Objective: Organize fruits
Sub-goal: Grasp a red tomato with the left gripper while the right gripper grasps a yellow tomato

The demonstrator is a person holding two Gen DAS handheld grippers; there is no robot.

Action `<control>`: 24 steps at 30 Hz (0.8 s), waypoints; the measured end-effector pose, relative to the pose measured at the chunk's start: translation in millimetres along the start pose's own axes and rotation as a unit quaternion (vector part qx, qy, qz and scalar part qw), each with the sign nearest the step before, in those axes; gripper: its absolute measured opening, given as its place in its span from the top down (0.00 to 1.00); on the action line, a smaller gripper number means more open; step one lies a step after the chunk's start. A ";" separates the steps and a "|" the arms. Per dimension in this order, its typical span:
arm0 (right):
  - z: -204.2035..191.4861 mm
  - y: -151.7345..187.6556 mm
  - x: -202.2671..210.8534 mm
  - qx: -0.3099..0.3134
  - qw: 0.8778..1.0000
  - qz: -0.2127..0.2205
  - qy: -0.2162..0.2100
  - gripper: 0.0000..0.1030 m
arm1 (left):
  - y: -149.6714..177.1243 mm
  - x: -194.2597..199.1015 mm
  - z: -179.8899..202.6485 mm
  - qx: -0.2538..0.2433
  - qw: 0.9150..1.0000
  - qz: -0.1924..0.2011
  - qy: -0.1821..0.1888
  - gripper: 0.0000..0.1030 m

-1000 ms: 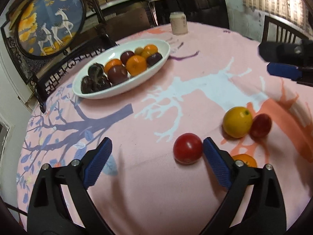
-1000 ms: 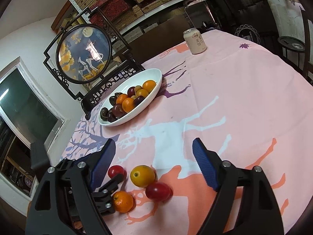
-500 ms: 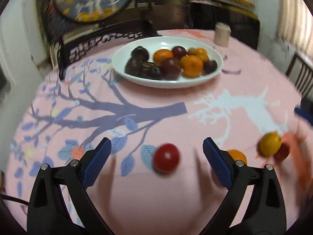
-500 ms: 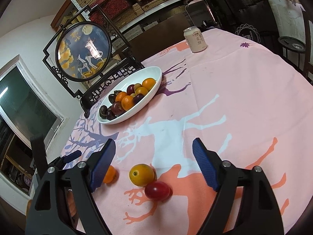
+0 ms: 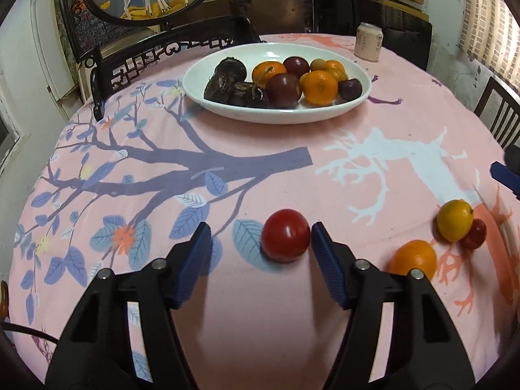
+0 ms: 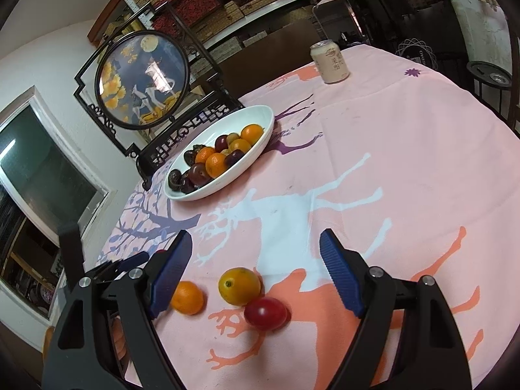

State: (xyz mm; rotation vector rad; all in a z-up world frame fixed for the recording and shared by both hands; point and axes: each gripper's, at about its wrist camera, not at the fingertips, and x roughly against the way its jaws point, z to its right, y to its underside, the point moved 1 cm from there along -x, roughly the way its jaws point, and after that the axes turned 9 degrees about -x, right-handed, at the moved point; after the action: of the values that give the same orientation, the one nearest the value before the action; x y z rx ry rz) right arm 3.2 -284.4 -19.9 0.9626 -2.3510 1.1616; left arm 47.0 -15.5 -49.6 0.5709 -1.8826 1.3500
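A round red fruit [image 5: 286, 235] lies on the pink tablecloth between the jaws of my left gripper [image 5: 260, 230], which are closing. The right pad [image 5: 325, 260] is at the fruit's side; the left pad [image 5: 195, 260] is still clear of it. To the right lie an orange [image 5: 412, 258], a yellow fruit [image 5: 454, 220] and a small red fruit [image 5: 476, 234]. My right gripper [image 6: 256, 240] hangs open above these: the orange [image 6: 188, 297], the yellow fruit [image 6: 240, 286], the small red fruit [image 6: 266, 312]. The white oval bowl [image 5: 276, 117] holds several oranges and dark fruits.
A drinks can [image 5: 367, 46] stands at the far side of the round table. A black-framed round picture screen [image 6: 143, 78] stands behind the bowl [image 6: 260, 149]. Chairs and shelves ring the table. My left gripper's fingers [image 6: 126, 261] show at the table's left edge.
The left gripper swung and rolled so the red fruit came between its jaws, and the jaws have narrowed around it. The right gripper has stayed put.
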 end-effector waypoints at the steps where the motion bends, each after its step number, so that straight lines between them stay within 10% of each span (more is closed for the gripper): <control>1: -0.9 0.3 -0.6 0.003 1.000 -0.002 -0.001 0.21 | -0.7 -3.1 0.3 -0.001 1.000 -0.005 0.002 0.45; 6: -2.5 6.5 -5.3 0.011 1.000 -0.021 0.000 0.23 | -1.3 -2.0 5.3 -0.011 1.000 -0.002 0.017 0.70; 24: -43.2 43.5 -49.5 0.198 0.971 -0.085 0.102 0.61 | -1.4 -0.4 6.0 -0.008 1.000 -0.004 0.030 0.70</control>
State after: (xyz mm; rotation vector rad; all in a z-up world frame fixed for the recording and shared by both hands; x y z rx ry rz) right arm 8.1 -210.2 -46.3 1.0862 -1.8716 1.6090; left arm 46.3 -21.6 -50.1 0.5250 -1.8398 1.3307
